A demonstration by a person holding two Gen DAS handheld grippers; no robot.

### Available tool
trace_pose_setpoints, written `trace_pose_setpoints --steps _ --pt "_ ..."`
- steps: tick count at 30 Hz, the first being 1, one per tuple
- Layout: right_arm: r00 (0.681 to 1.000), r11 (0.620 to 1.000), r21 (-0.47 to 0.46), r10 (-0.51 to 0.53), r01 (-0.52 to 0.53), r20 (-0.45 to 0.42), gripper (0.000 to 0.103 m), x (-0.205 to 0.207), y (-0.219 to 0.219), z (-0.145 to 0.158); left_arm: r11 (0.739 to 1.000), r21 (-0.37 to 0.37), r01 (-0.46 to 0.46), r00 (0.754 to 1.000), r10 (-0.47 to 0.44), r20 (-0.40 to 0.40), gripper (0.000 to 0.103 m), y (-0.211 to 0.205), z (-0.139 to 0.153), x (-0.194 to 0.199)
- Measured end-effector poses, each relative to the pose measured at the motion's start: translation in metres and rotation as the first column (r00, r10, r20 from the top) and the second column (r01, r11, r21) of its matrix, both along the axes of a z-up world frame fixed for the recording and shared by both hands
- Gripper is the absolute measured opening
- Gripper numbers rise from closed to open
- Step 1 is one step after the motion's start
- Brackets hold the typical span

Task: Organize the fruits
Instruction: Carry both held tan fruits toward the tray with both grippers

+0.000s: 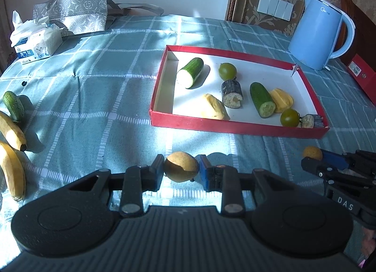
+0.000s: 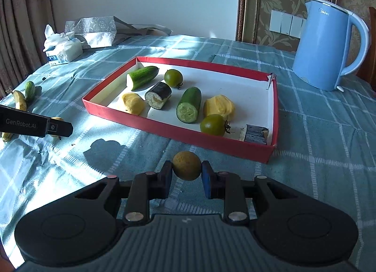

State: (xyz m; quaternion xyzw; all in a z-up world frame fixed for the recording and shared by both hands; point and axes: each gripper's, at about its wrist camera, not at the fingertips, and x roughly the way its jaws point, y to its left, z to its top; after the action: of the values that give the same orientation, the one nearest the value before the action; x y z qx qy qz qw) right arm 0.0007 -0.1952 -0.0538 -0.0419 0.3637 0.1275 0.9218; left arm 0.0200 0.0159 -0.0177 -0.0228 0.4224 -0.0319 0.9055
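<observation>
The round yellow-brown fruits are two, and each sits clamped in a hand-held gripper above the checked blue-green cloth of the counter [image 1: 94, 65]. The left hand-held gripper [image 1: 181, 170] is closed on one round yellow-brown fruit [image 1: 181, 169], its blue pads pressing either side. The right hand-held gripper [image 2: 186, 169] is closed the same way on the other round yellow-brown fruit [image 2: 186, 165].

The shallow red cardboard tray with a white floor [image 1: 235, 128] lies ahead of both and slightly to the right in the left wrist view, its long near wall running across the line of approach. It already holds cut green cucumber pieces [image 1: 190, 72], round green tomatoes [image 1: 227, 71], yellow soft chunks [image 1: 215, 107] and dark-skinned cut pieces [image 1: 232, 94].

The move ahead, as I judge it, turns on clearing that near wall. The right gripper looks the nearer to the tray, facing its near corner [image 2: 268, 154]; bare white floor shows along the far side. Yellow bananas [image 1: 11, 131] and a small whole cucumber [image 1: 13, 105] remain on the cloth to the left.
</observation>
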Motion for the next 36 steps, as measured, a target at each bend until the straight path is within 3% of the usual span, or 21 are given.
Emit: trace_pose_setpoints --steps 36 --pt "1.0 0.999 0.027 -0.027 0.027 -0.002 0.026 -0.003 -0.012 0.008 1.0 0.015 0.024 0.999 -0.024 -0.038 0.028 -0.012 -0.009 0.015"
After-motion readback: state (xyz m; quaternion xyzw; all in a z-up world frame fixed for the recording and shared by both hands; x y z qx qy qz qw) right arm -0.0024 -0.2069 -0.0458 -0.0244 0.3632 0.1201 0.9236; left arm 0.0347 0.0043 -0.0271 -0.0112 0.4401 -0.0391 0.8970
